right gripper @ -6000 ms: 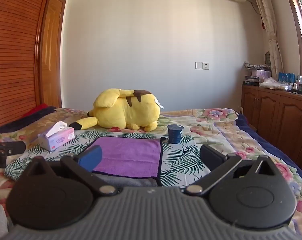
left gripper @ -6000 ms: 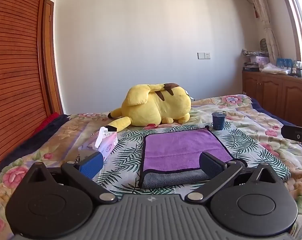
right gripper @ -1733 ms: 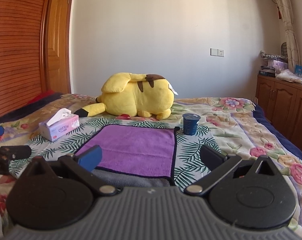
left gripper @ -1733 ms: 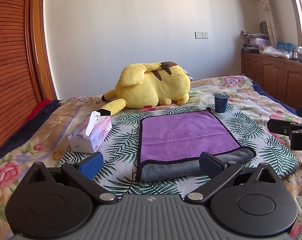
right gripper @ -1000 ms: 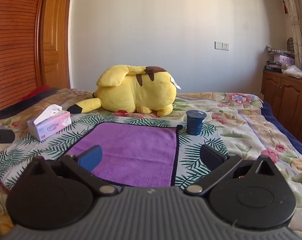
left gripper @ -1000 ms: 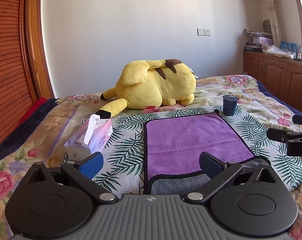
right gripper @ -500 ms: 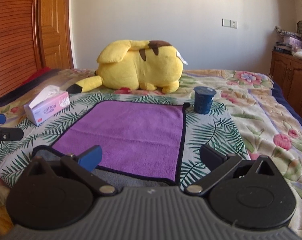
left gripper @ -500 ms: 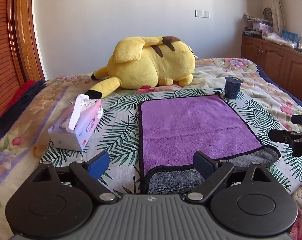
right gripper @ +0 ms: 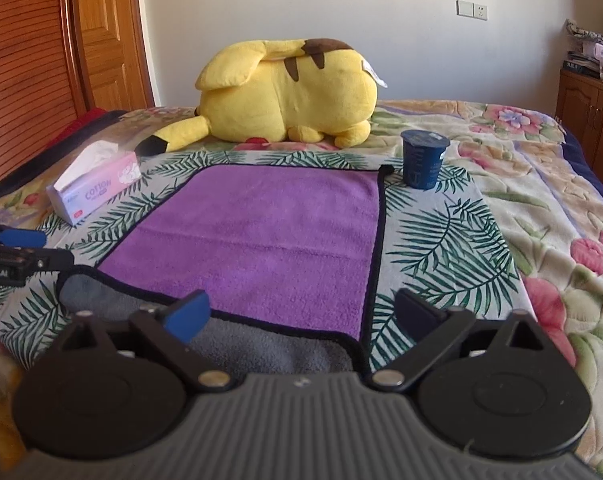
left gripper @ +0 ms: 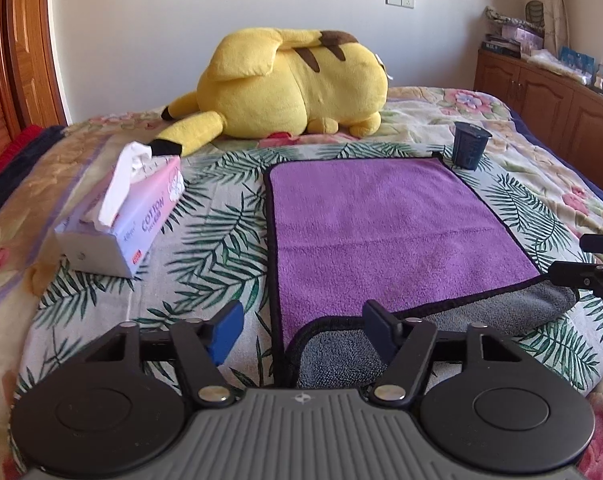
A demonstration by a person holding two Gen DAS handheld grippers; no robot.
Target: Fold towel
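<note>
A purple towel with black trim lies flat on the bed, its grey underside turned up along the near edge. It also shows in the right wrist view. My left gripper is open and empty, its jaws either side of the towel's near left corner, just above it. My right gripper is open and empty over the near right corner. Each gripper shows at the edge of the other's view: the right one, the left one.
A yellow plush toy lies behind the towel. A pink tissue box stands to the left. A dark blue cup stands at the towel's far right corner. Wooden cabinets line the right wall.
Both grippers have moved forward and down toward the towel's near edge. The left gripper's jaws have narrowed slightly. The towel has not moved.
</note>
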